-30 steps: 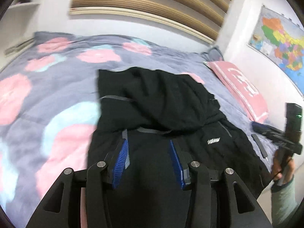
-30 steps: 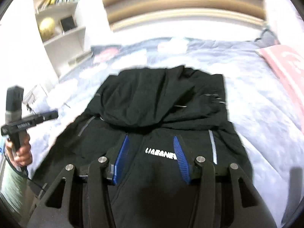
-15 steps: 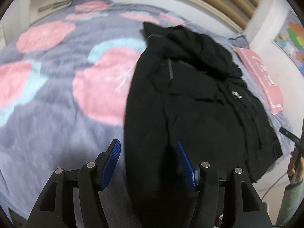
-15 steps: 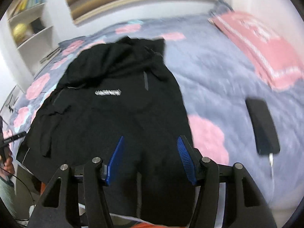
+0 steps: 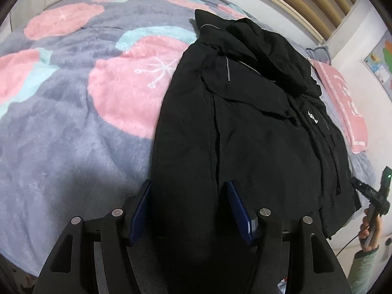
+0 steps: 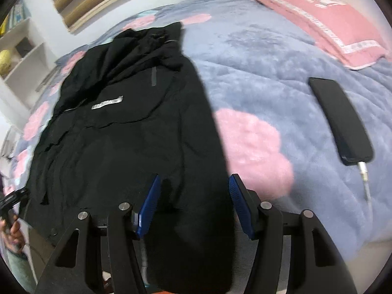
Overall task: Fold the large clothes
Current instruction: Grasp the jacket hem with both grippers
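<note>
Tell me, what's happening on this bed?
A person holds a gripper in each hand over a black hooded jacket spread on a grey blanket with pink blotches. The left gripper and right gripper are open, each straddling one bottom corner of the hem, not yet pinching. A black phone lies nearby.

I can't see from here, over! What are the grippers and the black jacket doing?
Left gripper open, right gripper open, both over the hem. Black jacket flat on blanket, not gripped. Phone lies clear beside it.
</note>
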`<state>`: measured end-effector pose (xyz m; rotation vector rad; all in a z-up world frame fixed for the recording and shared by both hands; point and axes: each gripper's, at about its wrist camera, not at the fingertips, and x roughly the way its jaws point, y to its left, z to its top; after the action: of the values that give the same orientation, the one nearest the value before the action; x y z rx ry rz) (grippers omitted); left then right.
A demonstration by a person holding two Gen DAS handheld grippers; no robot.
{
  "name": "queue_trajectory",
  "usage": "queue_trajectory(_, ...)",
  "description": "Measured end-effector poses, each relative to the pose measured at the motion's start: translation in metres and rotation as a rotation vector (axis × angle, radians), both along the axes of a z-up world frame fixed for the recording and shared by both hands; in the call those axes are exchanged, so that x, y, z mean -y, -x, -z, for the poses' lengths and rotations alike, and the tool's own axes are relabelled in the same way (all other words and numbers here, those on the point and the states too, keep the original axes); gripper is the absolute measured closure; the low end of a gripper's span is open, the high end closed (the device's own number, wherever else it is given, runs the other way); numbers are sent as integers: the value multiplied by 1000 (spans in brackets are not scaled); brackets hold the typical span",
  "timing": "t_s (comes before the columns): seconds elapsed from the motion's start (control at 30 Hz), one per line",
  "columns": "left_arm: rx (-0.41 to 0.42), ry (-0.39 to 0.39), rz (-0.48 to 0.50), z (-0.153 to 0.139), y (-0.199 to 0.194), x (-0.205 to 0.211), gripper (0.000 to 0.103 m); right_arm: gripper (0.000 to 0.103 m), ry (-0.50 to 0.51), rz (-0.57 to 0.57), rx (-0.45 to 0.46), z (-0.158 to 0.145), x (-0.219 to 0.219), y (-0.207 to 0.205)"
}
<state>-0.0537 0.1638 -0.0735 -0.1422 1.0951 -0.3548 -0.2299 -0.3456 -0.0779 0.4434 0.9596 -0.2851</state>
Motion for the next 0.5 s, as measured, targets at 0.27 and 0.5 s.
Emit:
queue_trajectory(0.27,-4,34,50,-1,6,1,48,50,-124,-63,-18,16,-1,-1)
queue_trajectory(0.5,90,243,204,-46,27,9,61,69,-121,-165,84,-30,-31,5)
